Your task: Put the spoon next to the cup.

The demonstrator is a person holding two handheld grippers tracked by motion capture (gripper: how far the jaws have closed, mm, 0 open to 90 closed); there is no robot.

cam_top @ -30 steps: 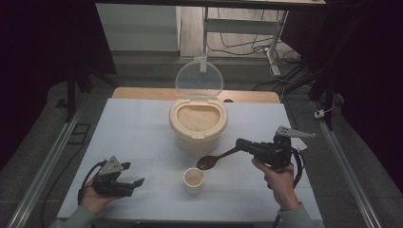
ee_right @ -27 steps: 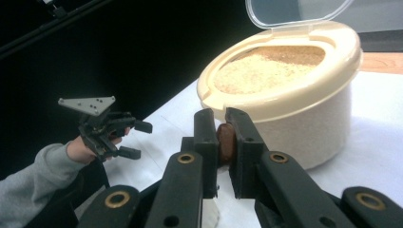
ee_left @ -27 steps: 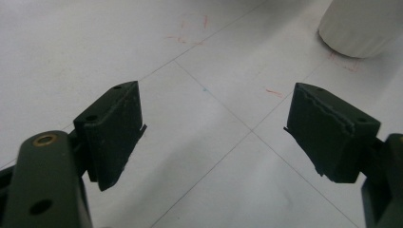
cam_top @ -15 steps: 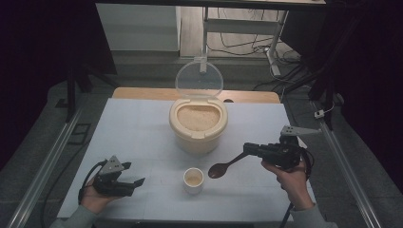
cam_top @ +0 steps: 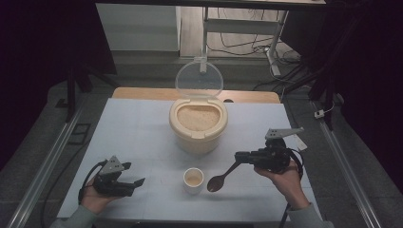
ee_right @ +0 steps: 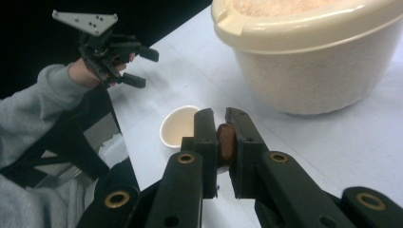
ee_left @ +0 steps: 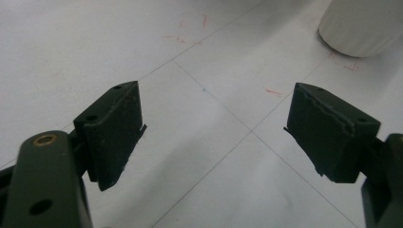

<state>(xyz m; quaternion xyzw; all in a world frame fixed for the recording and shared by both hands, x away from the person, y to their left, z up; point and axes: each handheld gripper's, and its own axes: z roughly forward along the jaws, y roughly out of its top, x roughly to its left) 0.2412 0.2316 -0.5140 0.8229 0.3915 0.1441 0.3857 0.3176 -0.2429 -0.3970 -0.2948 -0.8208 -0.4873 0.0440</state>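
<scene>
A cream tub of rice (cam_top: pixel 197 126) stands mid-table, its clear lid (cam_top: pixel 199 80) tipped up behind it. In front of it sits a small white cup (cam_top: pixel 193 180) with rice in it. My right gripper (cam_top: pixel 239 156) is shut on the handle of a brown spoon (cam_top: pixel 219 179), whose bowl lies low just right of the cup. In the right gripper view the spoon handle (ee_right: pixel 225 141) sits clamped between the jaws (ee_right: pixel 219 124), with the cup (ee_right: pixel 177 126) just beyond. My left gripper (cam_top: pixel 138 182) rests open at the table's front left, nothing between its fingers (ee_left: pixel 115 128).
The white table sheet (cam_top: pixel 138 133) has faint lines and red marks. A wooden board edge (cam_top: pixel 142 93) shows behind the tub. Metal rails (cam_top: pixel 45 166) run along both sides. In the left gripper view the cup's base (ee_left: pixel 363 26) stands at upper right.
My right gripper has drawn back toward the front right and lowered, carrying the spoon away from the cup. The left gripper has stayed put.
</scene>
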